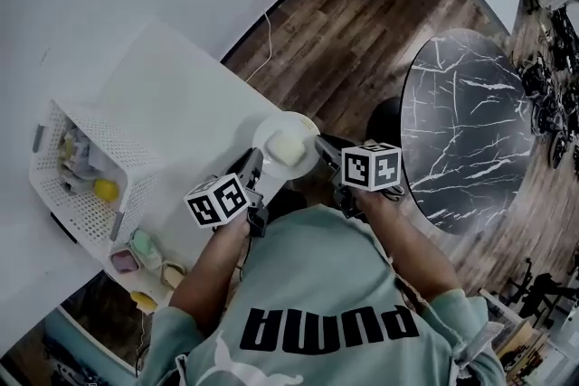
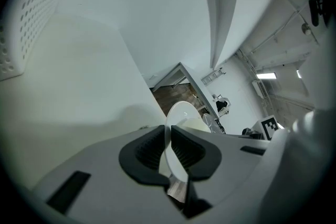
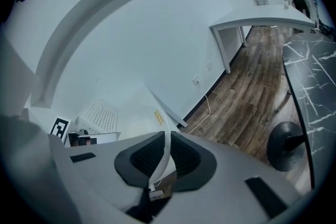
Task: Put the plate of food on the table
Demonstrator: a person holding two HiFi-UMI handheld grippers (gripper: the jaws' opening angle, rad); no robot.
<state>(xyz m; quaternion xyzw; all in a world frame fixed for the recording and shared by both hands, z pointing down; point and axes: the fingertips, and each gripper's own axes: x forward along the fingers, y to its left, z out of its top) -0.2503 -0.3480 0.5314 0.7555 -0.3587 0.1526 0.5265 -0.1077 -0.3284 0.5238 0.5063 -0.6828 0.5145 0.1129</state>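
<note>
- Right now, in the head view, we are holding the plate [image 1: 268, 132] between both tools at the near edge of the white table [image 1: 181, 95], with a pale block of food [image 1: 289, 147] sitting on it.
- We are gripping one side of the plate's rim with the left gripper [image 1: 256, 161] and the opposite side with the right gripper [image 1: 323, 143]; we cannot tell whether the plate is touching the white table.
- A white perforated basket [image 1: 81, 185] is standing on the white table, well apart from the plate, and a dark marble table [image 1: 466, 131] is standing on the wooden floor [image 1: 362, 41] beyond the white table's edge.
- In the left gripper view, we are seeing the left gripper [image 2: 169, 137] with its jaws drawn close together, the ribbed pads pressing on the thin rim of the plate [image 2: 181, 112]. The food [image 2: 198, 124] is lying on the plate, beside the white table [image 2: 68, 92], and the basket [image 2: 29, 18] is rising at the far side.
- In the right gripper view, the right gripper [image 3: 168, 147] is likewise clamping the plate [image 3: 166, 157] edge-on, its jaws only narrowly apart. The basket [image 3: 102, 113] is showing past the plate, with the marble table [image 3: 315, 86] off the white table's side.
</note>
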